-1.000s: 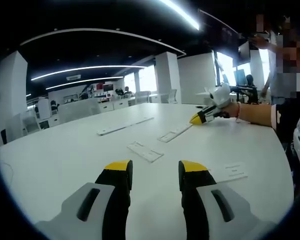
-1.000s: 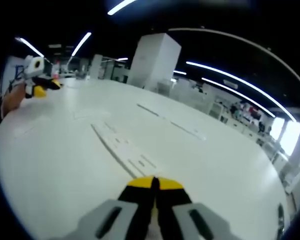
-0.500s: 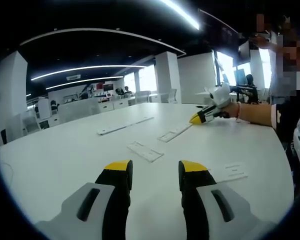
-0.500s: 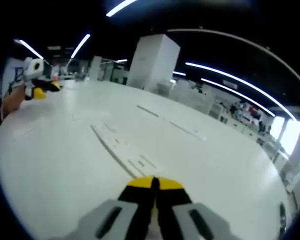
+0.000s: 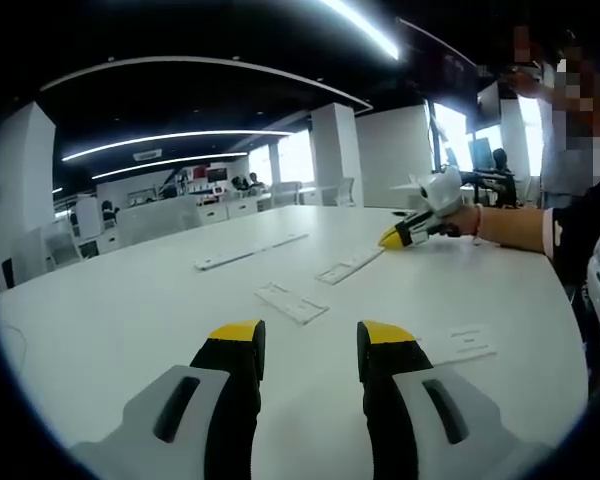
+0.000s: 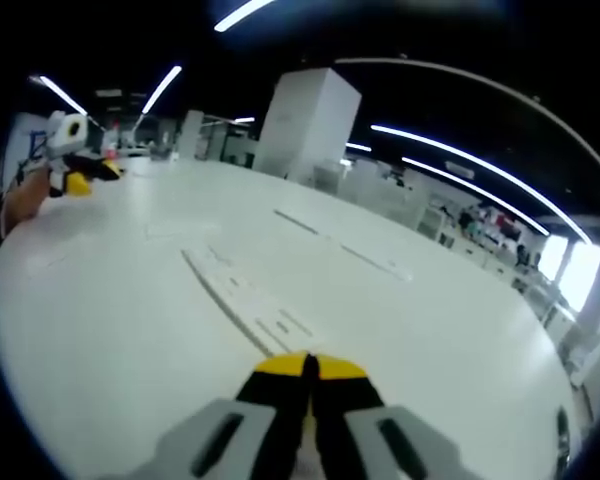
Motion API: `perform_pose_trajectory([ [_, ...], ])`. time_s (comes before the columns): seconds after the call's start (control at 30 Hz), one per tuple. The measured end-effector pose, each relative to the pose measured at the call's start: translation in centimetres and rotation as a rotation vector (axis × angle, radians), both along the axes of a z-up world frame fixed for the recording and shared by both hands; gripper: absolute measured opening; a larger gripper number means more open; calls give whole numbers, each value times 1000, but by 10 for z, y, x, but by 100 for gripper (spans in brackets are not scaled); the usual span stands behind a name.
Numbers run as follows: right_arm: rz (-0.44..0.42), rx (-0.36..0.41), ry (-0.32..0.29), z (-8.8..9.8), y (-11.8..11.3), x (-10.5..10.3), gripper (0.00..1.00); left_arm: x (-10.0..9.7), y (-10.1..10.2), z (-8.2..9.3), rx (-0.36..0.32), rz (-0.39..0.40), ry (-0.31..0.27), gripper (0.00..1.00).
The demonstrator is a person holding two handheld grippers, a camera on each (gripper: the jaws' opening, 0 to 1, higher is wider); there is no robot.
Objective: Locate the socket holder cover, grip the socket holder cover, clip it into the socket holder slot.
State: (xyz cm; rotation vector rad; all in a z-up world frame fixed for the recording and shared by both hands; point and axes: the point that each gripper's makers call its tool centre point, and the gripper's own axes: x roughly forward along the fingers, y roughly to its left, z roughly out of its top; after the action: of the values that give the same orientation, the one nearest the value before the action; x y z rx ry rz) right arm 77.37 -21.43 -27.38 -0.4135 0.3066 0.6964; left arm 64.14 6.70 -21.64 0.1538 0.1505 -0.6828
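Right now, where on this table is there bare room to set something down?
The white table is bare left of the left gripper. The flat white strips cluster mid-table, up to the right gripper; a small white piece lies near the right edge.

We see a white table (image 5: 120,310): 3 flat white strips (image 5: 290,303) at 12 o'clock, paper slip (image 5: 468,342) at 3.

**White on white, yellow at the tips**

The table (image 5: 130,310) is plain white, and the socket holder strips (image 6: 245,300) on it are white too. Both the left gripper (image 5: 310,335) and the right gripper (image 6: 311,368) have black jaws with yellow tips and grey bodies.
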Motion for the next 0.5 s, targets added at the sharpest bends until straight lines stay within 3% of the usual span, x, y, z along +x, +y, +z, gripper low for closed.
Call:
perform_pose_trajectory([
  [0.37,2,-1,-8,0,1,1,4,1,1,0,1,1,1,38],
  [0.4,56,28,11,0,11,-5,4,1,1,0,1,1,1,38],
  [0.47,87,79,44,1,23,-14,4,1,1,0,2,1,1,38],
  [0.5,79,21,14,2,22,-14,4,1,1,0,2,1,2,38],
])
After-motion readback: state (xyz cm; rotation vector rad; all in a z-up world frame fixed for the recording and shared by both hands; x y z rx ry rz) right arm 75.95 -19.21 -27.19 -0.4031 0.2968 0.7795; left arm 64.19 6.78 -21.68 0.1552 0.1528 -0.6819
